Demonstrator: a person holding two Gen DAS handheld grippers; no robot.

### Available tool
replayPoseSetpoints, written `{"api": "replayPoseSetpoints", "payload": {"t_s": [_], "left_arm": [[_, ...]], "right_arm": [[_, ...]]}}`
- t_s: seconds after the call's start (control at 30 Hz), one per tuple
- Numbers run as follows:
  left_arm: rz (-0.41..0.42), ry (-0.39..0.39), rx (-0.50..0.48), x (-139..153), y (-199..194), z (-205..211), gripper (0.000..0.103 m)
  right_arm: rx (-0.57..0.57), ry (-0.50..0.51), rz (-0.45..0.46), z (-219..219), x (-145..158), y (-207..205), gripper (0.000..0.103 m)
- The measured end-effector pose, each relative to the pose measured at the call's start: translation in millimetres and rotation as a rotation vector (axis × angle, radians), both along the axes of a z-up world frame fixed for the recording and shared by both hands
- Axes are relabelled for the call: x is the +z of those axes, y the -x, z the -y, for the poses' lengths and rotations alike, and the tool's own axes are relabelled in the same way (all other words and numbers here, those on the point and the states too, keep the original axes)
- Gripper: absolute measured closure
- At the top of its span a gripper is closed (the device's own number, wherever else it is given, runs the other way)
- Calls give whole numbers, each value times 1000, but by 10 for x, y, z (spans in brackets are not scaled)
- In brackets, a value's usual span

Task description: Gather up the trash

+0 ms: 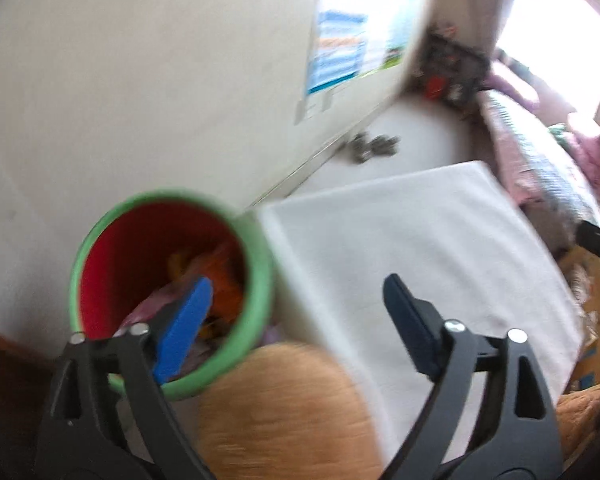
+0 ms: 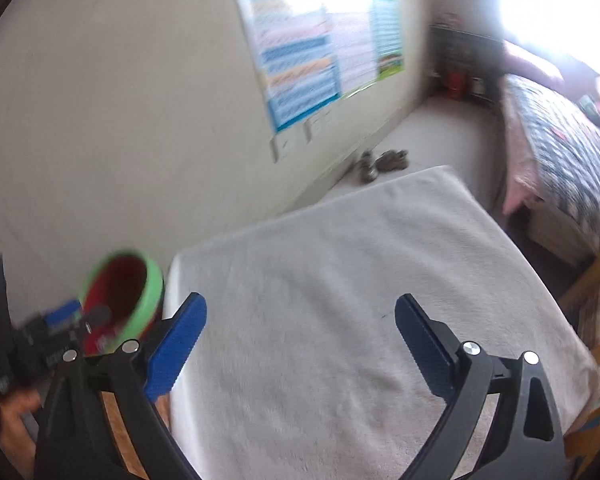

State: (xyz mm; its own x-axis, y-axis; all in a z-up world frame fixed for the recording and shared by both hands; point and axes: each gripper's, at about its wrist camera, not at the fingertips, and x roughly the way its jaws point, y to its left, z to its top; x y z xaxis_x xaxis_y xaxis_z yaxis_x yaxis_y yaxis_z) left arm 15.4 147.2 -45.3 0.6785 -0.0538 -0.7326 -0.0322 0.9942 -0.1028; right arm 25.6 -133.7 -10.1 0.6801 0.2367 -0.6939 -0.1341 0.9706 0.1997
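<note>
Both tongs spread wide, nothing held: left tongs (image 1: 296,312) above green-rimmed red bin (image 1: 172,292) with wrappers inside, bin just beside white-towelled bench (image 1: 420,240); right tongs (image 2: 300,336) over bench. Frames blurred.

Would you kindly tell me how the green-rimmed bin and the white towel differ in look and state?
The bin is round, upright, red inside with a green rim; the towel is flat, rectangular and plain white. The bin holds colourful trash, while the towel looks bare. The bin stands beside the towel's left edge. Both sit near the wall.
</note>
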Motion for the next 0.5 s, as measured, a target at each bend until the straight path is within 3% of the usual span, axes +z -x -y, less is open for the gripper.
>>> {"api": "replayPoseSetpoints", "payload": {"t_s": [0.07, 0.17, 0.27, 0.37, 0.5], "left_arm": [[71, 10, -50, 186, 11, 286, 9], [196, 23, -99, 472, 28, 672, 5], [298, 36, -112, 734, 30, 998, 5], [359, 21, -51, 935, 17, 1261, 5], [376, 1, 52, 1054, 76, 1445, 5]], "right_arm": [[-32, 15, 70, 122, 113, 98, 7], [-86, 61, 210, 307, 286, 294, 7], [-140, 57, 292, 493, 394, 437, 7], [-222, 95, 334, 704, 466, 567, 7], [-367, 92, 349, 954, 475, 640, 7]]}}
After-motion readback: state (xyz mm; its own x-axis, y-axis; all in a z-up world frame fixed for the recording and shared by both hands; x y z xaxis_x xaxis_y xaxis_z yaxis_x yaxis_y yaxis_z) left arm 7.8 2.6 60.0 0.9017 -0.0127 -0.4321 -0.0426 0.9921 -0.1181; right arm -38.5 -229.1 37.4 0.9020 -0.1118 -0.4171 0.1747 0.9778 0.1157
